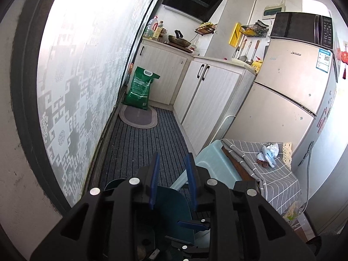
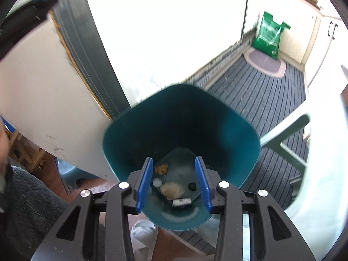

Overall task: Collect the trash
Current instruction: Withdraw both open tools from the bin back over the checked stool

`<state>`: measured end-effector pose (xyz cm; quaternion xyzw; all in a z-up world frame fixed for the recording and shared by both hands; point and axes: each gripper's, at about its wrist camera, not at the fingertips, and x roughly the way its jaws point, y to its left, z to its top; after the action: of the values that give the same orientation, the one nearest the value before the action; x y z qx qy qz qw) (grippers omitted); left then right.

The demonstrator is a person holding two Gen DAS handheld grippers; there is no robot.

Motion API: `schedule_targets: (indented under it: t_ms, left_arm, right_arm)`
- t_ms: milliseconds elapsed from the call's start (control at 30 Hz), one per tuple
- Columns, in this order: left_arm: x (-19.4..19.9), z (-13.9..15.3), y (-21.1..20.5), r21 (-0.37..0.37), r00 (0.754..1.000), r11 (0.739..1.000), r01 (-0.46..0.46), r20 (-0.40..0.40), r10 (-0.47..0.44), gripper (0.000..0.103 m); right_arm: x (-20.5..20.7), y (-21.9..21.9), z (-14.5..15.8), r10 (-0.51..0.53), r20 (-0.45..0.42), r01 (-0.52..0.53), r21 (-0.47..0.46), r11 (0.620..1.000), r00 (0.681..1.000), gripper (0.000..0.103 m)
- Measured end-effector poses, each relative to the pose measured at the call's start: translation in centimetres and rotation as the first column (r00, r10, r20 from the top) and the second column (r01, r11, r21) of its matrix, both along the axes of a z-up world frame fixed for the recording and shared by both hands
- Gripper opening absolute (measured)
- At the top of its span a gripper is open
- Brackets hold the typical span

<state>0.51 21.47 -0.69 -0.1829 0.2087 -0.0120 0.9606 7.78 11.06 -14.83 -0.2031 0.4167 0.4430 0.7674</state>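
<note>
A teal trash bin stands on the floor, seen from above in the right wrist view. Inside it lie a crumpled tissue, a small can, a yellow scrap and a white cap. My right gripper is open and empty, right over the bin's mouth. My left gripper is open and empty, above the bin. Crumpled white plastic trash and brown scraps lie on a grey checked cloth to the right.
A pale green plastic stool stands beside the bin. A fridge with a microwave on top is at the right. White cabinets, a green rice bag and an oval mat are farther down the striped floor mat.
</note>
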Motion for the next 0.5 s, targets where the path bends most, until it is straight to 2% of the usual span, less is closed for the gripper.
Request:
schedule_targets:
  t_ms: [200,500]
  left_arm:
    - [-0.4,1.5,-0.6,-0.022,0.998,1.000,-0.007,0.069,0.009,0.033]
    - [1.4,2.4,-3.0,-0.011,0.997,1.000,0.016,0.071,-0.015,0.034]
  right_arm:
    - [-0.6,-1.9,3.9,-0.016,0.065,0.011,0.073,0.997,0.998,0.034]
    - [1.0,-7.4,9.4,-0.103,0.154,0.078,0.162,0.984,0.983,0.034]
